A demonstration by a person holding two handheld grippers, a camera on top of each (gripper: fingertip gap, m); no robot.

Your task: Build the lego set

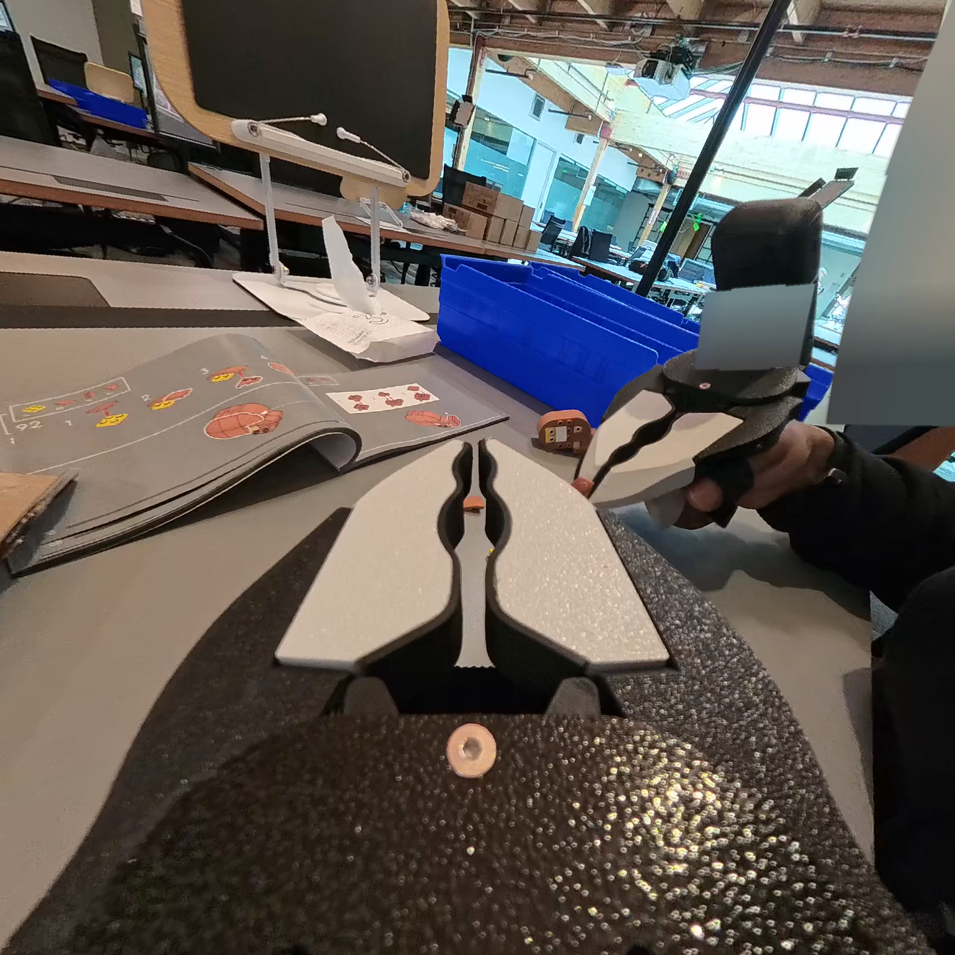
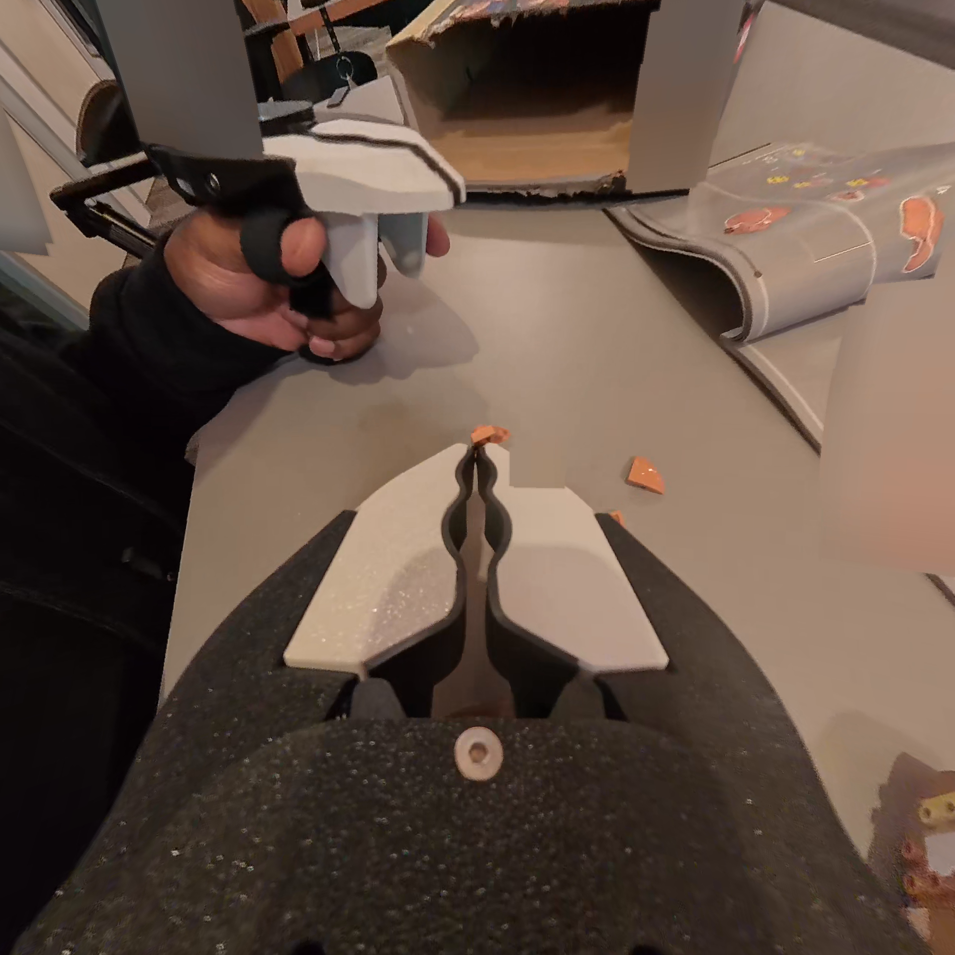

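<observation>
Left wrist view: left gripper [image 1: 475, 445] sits low over the grey surface [image 1: 155, 646], fingers drawn nearly together at the tips with only a narrow slit, nothing gripped. Through the wavy gap behind the tips a small orange piece [image 1: 472, 503] lies on the surface, not pinched. Beyond the tips and to the left is an open instruction booklet [image 1: 217, 413]; past the booklet, a white tablet stand [image 1: 320, 206] with a crumpled white bag [image 1: 372, 330] at its foot. Right of the booklet stands a brown brick assembly [image 1: 562, 431], and behind that a blue bin [image 1: 542, 330]. The right gripper [image 1: 586, 486] comes in from the right, held by a hand [image 1: 749, 480] in a dark sleeve, its tips clenched on a small reddish-brown brick [image 1: 583, 486] just beside the left gripper's right finger. A flat blurred patch covers part of the right gripper's body. A black pole [image 1: 713, 144] cuts across the background.

Right wrist view: right gripper [image 2: 476, 450] fingers are clamped on the same small brick [image 2: 490, 434], which sticks out just past the tips above the surface [image 2: 568, 336]. Right of the brick lies a loose orange curved piece [image 2: 645, 475]; another orange bit [image 2: 616, 517] is mostly hidden behind the right finger's edge. Far left of the brick, the left gripper [image 2: 455, 191] is seen from the side in a hand [image 2: 248, 279]; from here its tips are hard to read. Beyond it is a torn cardboard box [image 2: 517, 103], partly masked by blurred patches. The booklet [image 2: 775, 248] is cut off at right. The brick assembly [image 2: 920, 837] at bottom right is pixelated and hard to make out.
</observation>
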